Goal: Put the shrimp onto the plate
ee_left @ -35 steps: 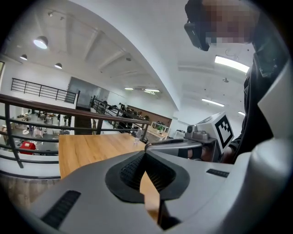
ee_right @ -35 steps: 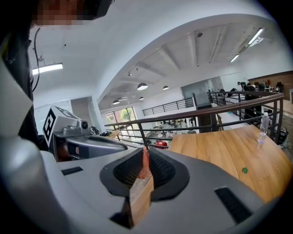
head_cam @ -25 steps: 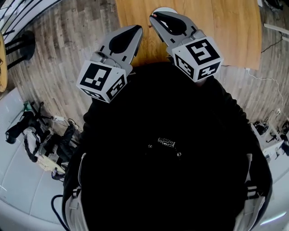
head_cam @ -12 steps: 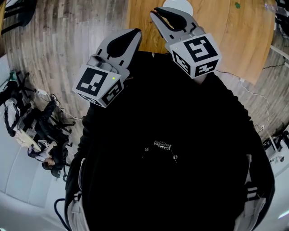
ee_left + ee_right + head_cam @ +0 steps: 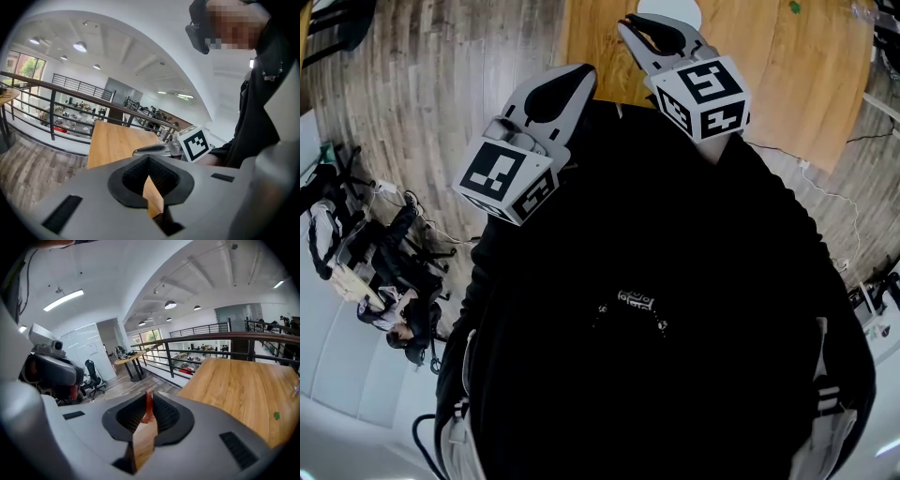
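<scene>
Head view with both gripper views. The person's dark torso (image 5: 656, 309) filled the centre and the 6 o'clock half of the head view, hiding whatever lay directly below. The wooden counter (image 5: 778, 75) occupied the 12 to 2 o'clock sector, with plank floor (image 5: 441, 84) at 10 o'clock and a tangle of cables and gear (image 5: 375, 272) on it at 9 o'clock.

Both tools were held up close against the chest and pointed toward 12 o'clock. This was probably a carrying posture that kept the load level on the way to the counter.

The left hand-held gripper (image 5: 584, 75) had its jaws pressed together on nothing; only counter wood showed past them in its own view. The right hand-held gripper (image 5: 628, 21) was clamped on the shrimp (image 5: 148, 409), a thin red-orange strip standing upright between the ribbed pads.

The white plate (image 5: 684, 11) lay at 12 o'clock on the counter, cut by the frame edge and partly covered by the right tool. The shrimp was therefore off the plate and in the air.

A small green speck (image 5: 794, 9) sat on the counter at 1 o'clock, clear of the likely path. Nothing visible stood between shrimp and plate.
</scene>
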A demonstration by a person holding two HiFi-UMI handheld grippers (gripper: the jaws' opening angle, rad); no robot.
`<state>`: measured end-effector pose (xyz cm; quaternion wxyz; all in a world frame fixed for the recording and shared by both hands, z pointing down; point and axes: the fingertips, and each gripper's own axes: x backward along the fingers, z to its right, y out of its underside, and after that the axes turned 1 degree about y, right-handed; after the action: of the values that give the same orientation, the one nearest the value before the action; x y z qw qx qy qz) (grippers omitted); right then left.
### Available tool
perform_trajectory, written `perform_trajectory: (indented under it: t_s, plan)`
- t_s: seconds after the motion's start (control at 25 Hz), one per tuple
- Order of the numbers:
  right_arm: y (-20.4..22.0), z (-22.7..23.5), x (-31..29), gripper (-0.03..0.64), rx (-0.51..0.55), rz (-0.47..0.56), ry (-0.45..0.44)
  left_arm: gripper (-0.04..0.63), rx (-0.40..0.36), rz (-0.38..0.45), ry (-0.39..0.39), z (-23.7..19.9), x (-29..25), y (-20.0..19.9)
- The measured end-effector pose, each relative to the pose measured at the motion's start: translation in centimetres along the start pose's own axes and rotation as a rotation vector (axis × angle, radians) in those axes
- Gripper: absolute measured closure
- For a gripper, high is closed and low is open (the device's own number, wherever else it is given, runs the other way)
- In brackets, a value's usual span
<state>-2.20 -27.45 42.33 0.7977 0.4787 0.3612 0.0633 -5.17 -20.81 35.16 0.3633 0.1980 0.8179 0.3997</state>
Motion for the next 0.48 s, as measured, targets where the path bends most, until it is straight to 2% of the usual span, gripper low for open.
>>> perform_trajectory:
  t_s: [0.16, 0.28, 0.48]
  plan:
    - [1.3, 1.9, -0.7, 0.561, -0.036, -0.039, 0.014, 0.591, 0.004, 0.004, 0.004, -0.5, 0.0, -0.8]
    - [2.1, 4.1, -1.4, 0.561, -0.047, -0.058, 0.056, 0.591, 0.002, 0.011, 0.019, -0.5, -0.3, -1.7]
    - [4.3, 7.6, -3.0, 0.561, -0.089, -0.096, 0.123, 0.591, -0.005, -0.022, 0.052, -1.0, -1.2, -1.3]
